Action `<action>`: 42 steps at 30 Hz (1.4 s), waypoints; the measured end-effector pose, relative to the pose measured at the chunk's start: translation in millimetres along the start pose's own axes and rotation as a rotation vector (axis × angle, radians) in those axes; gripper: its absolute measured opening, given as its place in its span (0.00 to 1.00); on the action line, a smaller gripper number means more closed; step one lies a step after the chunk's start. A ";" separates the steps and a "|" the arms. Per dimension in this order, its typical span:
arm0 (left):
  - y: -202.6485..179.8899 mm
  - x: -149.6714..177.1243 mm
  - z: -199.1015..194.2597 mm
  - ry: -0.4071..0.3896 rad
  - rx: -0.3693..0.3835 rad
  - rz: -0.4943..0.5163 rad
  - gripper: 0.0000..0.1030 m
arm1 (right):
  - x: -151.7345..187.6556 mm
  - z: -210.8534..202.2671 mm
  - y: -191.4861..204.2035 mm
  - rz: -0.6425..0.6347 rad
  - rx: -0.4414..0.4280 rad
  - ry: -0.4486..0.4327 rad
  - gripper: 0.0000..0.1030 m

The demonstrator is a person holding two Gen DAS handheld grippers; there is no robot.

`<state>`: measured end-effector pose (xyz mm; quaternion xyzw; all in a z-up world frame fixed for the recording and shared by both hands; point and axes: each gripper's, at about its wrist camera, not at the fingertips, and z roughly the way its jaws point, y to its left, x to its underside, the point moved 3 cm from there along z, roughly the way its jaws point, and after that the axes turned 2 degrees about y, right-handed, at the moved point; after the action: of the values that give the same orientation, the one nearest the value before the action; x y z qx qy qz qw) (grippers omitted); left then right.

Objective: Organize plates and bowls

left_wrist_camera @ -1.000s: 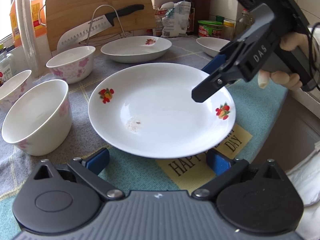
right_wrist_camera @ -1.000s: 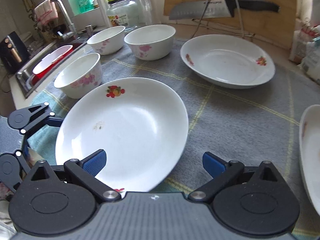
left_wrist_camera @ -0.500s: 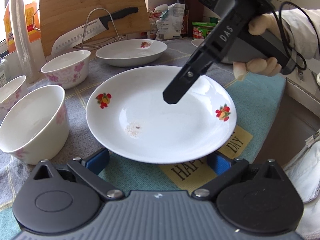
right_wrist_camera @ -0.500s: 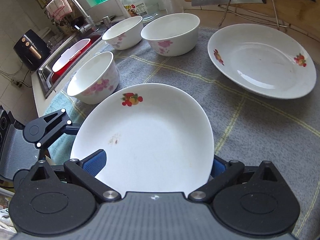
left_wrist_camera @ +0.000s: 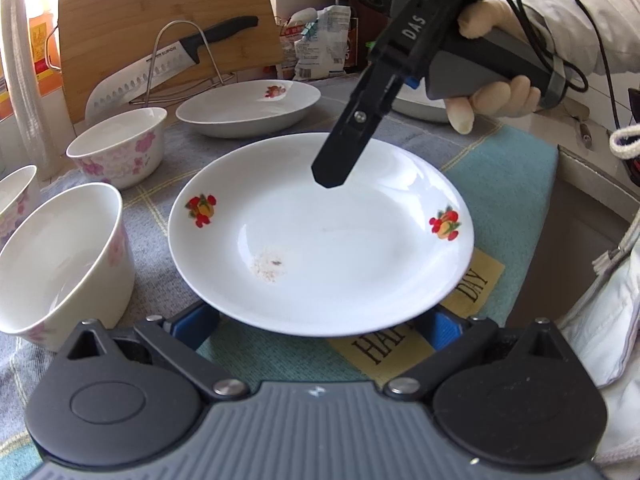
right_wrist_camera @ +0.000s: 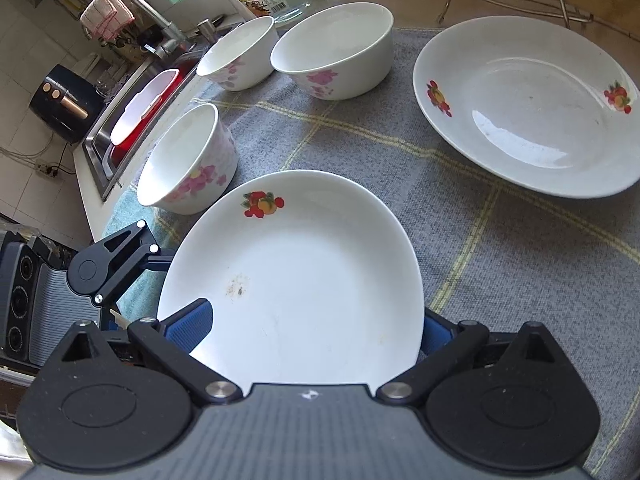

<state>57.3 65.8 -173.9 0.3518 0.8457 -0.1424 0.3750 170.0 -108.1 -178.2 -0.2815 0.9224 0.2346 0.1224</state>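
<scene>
A kitchen counter lies under a grey checked cloth, with a sink at its far left end and a wooden cutting board propped behind a knife on a wire rack; near the front edge sits a white plate printed with fruit, a small brown smudge in its well. The left tongs are spread wide, their blue pads at the plate's near rim, apparently just under it; the right tongs are likewise spread, one pad to either side of the same plate at its right edge, whether touching cannot be told, and a gloved hand holds them tilted down over the dish. A second plate rests further back; three flowered bowls stand upright to the left, well apart from it.
</scene>
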 end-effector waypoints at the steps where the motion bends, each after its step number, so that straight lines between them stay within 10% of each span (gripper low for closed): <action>1: 0.2 -0.3 0.1 0.001 0.000 0.005 1.00 | -1.1 0.6 -0.3 0.008 -0.002 0.005 1.00; 42: 1.5 -6.9 -1.0 0.020 0.029 0.041 0.99 | -14.4 1.1 -3.5 0.116 -0.058 0.028 1.00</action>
<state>61.1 64.0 -168.0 0.3760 0.8398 -0.1435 0.3643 183.8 -103.5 -175.2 -0.2341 0.9315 0.2642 0.0875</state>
